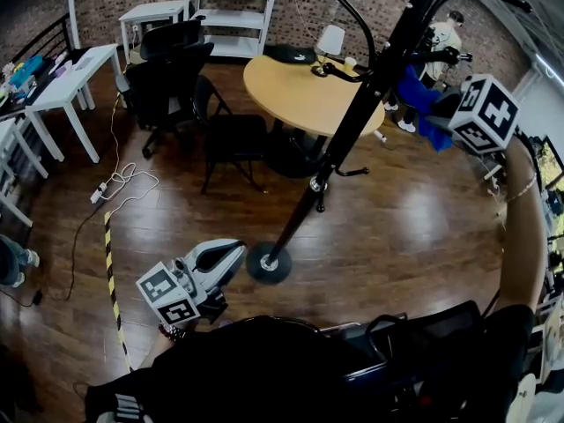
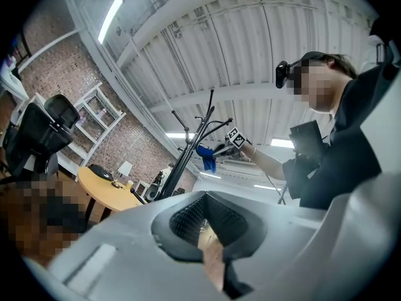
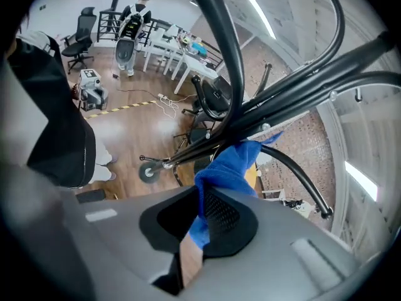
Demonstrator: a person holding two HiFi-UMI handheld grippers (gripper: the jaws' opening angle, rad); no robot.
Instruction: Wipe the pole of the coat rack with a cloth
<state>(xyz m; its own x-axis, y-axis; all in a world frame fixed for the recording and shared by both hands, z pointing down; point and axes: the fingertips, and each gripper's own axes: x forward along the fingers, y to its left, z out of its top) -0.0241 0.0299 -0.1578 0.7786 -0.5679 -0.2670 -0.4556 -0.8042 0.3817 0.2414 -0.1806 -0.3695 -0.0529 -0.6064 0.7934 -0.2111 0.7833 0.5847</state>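
The black coat rack pole (image 1: 352, 122) rises from a round base (image 1: 268, 263) on the wood floor and leans across the head view. A blue cloth (image 1: 421, 100) is pressed against the upper pole just below the hooks. My right gripper (image 1: 441, 117) is shut on it, arm raised. In the right gripper view the cloth (image 3: 229, 168) bunches out of the right gripper (image 3: 200, 212) and touches the pole (image 3: 282, 99). My left gripper (image 1: 233, 254) hangs low beside the base, shut and empty. The left gripper view looks up past the left gripper (image 2: 203, 224) at the rack (image 2: 188, 149).
A round wooden table (image 1: 304, 86) stands right behind the rack, with black chairs (image 1: 233, 144) to its left. White tables (image 1: 66, 82) and a shelf (image 1: 231, 11) line the back and left. A cable (image 1: 115, 188) and striped tape (image 1: 112, 271) lie on the floor.
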